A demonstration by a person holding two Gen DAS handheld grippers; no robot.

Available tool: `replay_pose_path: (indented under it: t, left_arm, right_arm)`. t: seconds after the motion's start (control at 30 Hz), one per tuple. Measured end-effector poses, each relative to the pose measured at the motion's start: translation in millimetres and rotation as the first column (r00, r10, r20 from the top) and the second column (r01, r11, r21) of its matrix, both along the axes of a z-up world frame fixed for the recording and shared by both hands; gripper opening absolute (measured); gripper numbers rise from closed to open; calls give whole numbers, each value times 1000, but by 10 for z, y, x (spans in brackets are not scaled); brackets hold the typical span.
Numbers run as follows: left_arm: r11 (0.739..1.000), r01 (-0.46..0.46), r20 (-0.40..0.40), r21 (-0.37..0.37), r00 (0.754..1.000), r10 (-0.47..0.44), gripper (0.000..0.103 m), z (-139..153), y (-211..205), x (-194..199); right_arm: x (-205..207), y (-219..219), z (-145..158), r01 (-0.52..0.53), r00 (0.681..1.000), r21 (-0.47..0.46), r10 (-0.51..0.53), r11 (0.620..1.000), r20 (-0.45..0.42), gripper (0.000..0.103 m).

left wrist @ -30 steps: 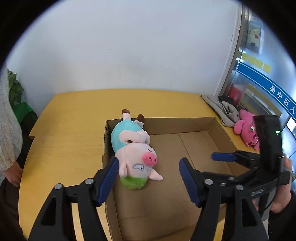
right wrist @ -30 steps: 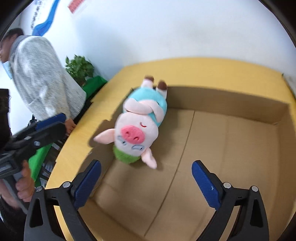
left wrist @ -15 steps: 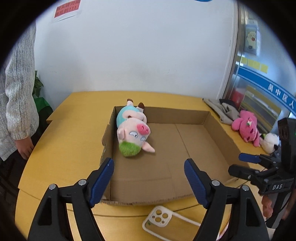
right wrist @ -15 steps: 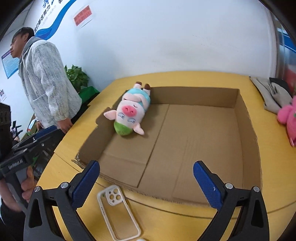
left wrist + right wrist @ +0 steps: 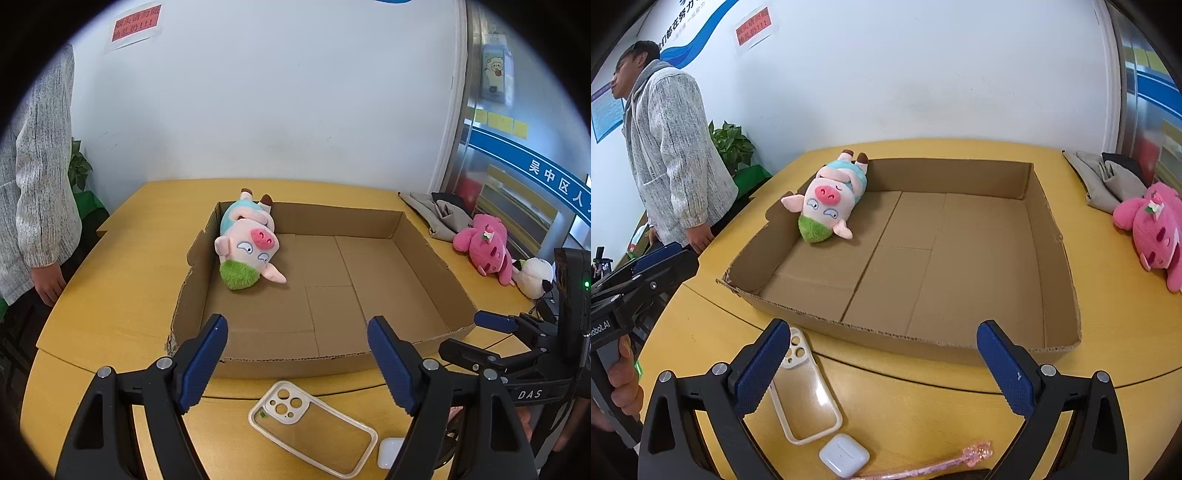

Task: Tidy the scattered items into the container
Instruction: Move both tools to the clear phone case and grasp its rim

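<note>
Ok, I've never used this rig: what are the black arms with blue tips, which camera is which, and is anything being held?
Those are two hand-held grippers, each carrying a fisheye camera that looks along its own fingers. One picture looks past the left gripper, the other past the right gripper. Both are open and hold nothing. On the yellow table sits a shallow cardboard box with a plush pig lying in its far left corner. Outside the box, near the grippers, lie a clear phone case, a white earbud case and a pink wand. A pink plush toy lies to the right of the box.
</note>
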State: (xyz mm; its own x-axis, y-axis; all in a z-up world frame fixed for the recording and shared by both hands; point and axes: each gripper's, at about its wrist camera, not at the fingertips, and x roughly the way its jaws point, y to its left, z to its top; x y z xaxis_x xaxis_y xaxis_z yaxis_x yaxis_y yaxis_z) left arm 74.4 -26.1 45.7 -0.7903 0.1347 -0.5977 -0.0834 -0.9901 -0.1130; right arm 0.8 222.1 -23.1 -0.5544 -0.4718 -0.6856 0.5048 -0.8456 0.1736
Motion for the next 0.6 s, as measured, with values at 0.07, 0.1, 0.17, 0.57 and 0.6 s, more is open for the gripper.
replay_pose_path:
  t: [0.07, 0.1, 0.17, 0.57, 0.6]
  left_arm:
    - [1000, 1, 3, -2, 1000, -1, 78, -10, 24, 9]
    - [1000, -2, 3, -9, 1000, 2, 78, -13, 44, 11]
    - [1000, -1, 3, -21, 1000, 1, 78, -22, 88, 2]
    - [998, 58, 24, 8, 998, -58, 78, -152, 238, -89]
    - [998, 59, 26, 10, 998, -59, 78, -163, 241, -90]
  right_arm:
    - [20, 30, -14, 9, 1000, 3, -9, 1000, -5, 103]
    - [27, 29, -19, 16, 1000, 5, -16, 1000, -7, 103]
    - [29, 81, -33, 30, 1000, 12, -30, 999, -9, 103]
    - [73, 155, -69, 65, 998, 61, -63, 996, -30, 103]
    - [79, 149, -65, 66, 997, 67, -64, 996, -34, 103]
